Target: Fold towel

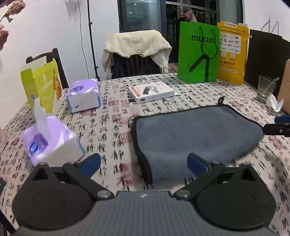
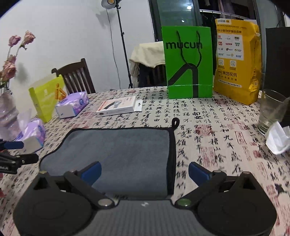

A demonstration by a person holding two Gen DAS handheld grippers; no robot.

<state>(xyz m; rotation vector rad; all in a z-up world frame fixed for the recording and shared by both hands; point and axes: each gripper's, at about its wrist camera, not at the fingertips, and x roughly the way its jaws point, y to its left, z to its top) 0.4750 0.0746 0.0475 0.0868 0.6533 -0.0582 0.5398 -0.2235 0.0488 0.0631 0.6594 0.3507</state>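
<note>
From the left wrist view, the left claw (image 1: 144,164) hung released over the counter (image 1: 112,116), its blue pads spread wide with nothing between them; the grey towel (image 1: 190,132) lay flat just ahead, its left black-trimmed edge running between the fingers and its near edge under the right pad; a small hanging loop (image 1: 221,99) stuck out at the towel's far corner; at the far right edge the tip of the right claw (image 1: 277,125) showed beside the towel's right corner, too little of it visible here to judge its opening. This view alone showed the near tissue pack (image 1: 52,141) close up with a sheet standing out of it, a second tissue pack (image 1: 84,95) behind it, and a white box (image 1: 152,91) beyond the towel; the green bag (image 1: 198,54), yellow bag (image 1: 232,54) and glass (image 1: 266,89) stood at the far side.

From the right wrist view, the right claw (image 2: 144,171) was likewise released, pads wide apart and empty; the towel (image 2: 117,152) lay ahead with its right trimmed edge between the fingers and its loop (image 2: 175,122) at the far right corner; only here did the pink flowers (image 2: 12,59), the lamp (image 2: 109,3) on its stand and crumpled white paper (image 2: 277,139) touching the glass (image 2: 270,110) appear clearly; the left claw (image 2: 16,152) poked in at the left edge, near the towel's left side.
</note>
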